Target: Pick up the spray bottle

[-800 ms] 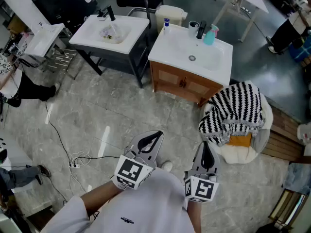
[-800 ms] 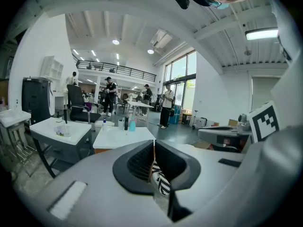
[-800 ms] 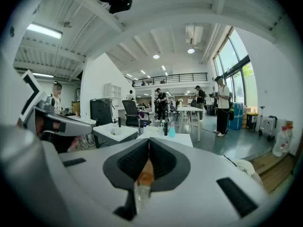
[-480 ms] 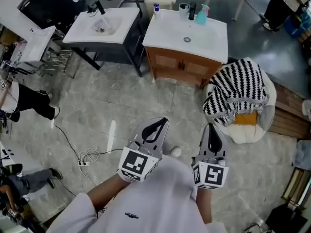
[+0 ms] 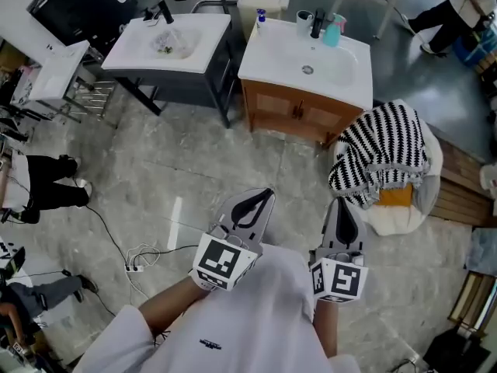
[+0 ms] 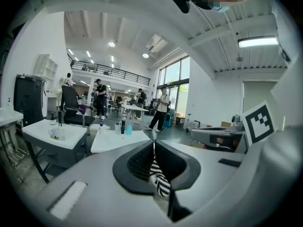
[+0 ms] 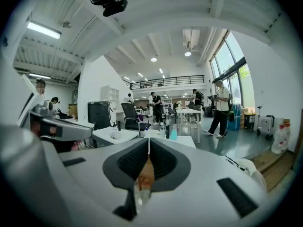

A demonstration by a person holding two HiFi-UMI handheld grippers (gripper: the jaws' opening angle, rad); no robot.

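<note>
The spray bottle (image 5: pixel 332 33) is teal and stands at the back of a white vanity top (image 5: pixel 342 72), next to a black tap (image 5: pixel 316 26). It looks small and far off in the left gripper view (image 6: pixel 129 128) and the right gripper view (image 7: pixel 173 134). My left gripper (image 5: pixel 264 193) and right gripper (image 5: pixel 342 203) are held side by side close to my body, over the floor, well short of the vanity. Both point toward it. The left gripper (image 6: pixel 154 144) and the right gripper (image 7: pixel 148 141) have their jaws pressed together with nothing between them.
A wooden cabinet (image 5: pixel 299 116) carries the vanity. A second white sink on a dark frame (image 5: pixel 167 43) stands to its left. To the right is a chair draped with a black-and-white striped blanket (image 5: pixel 380 155). A white cable (image 5: pixel 136 256) lies on the floor at left. People stand at the edges.
The view has shifted, so the vanity sits higher in the picture than at first. Both grippers stay shut and side by side, a little further forward.
</note>
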